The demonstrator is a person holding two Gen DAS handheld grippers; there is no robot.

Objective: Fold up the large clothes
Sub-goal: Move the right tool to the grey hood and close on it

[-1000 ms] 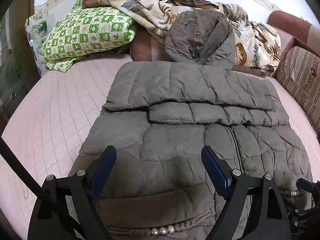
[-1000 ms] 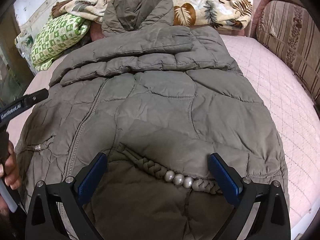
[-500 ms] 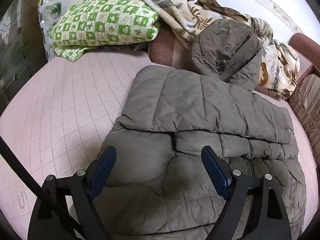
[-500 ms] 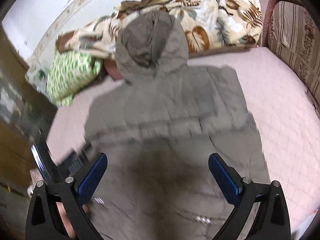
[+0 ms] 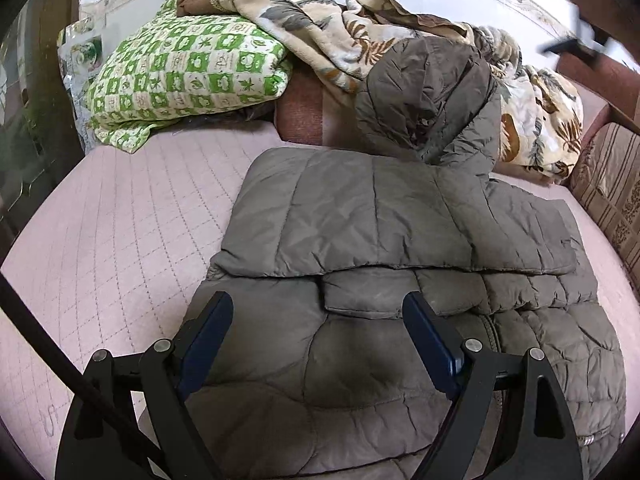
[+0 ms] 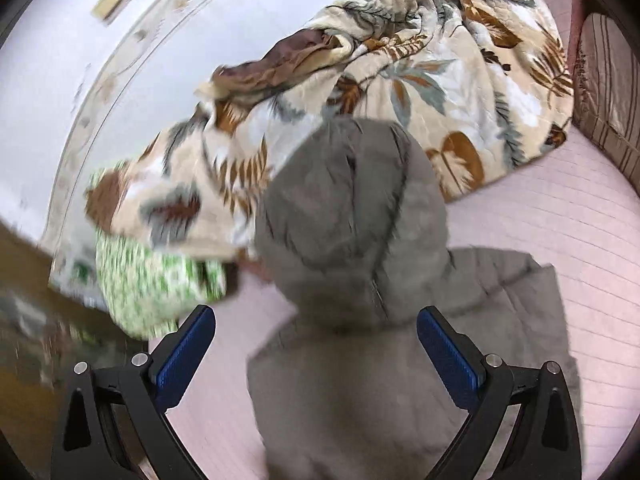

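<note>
A grey-brown quilted hooded coat (image 5: 360, 220) lies flat on the pink bed, both sleeves folded across its chest. Its hood (image 5: 428, 92) rests up against the bedding at the head of the bed. My left gripper (image 5: 316, 320) hovers open above the coat's left side, just below the folded sleeves, with nothing between its blue pads. In the right wrist view, my right gripper (image 6: 316, 336) is open and empty, high above the hood (image 6: 352, 216) and the coat's shoulders (image 6: 400, 400). That view is blurred by motion. The coat's lower hem is out of sight.
A green-and-white checked pillow (image 5: 188, 76) and a leaf-print blanket (image 5: 340, 36) are piled at the head of the bed. A striped cushion (image 5: 612, 200) lines the right side. Bare pink quilted mattress (image 5: 120, 220) stretches left of the coat. A wooden frame edges the far left.
My right gripper has swung up and forward from the coat's pearl-trimmed hem to above the hood, rolling as it went. The left gripper crept forward toward the folded sleeves, staying open.
</note>
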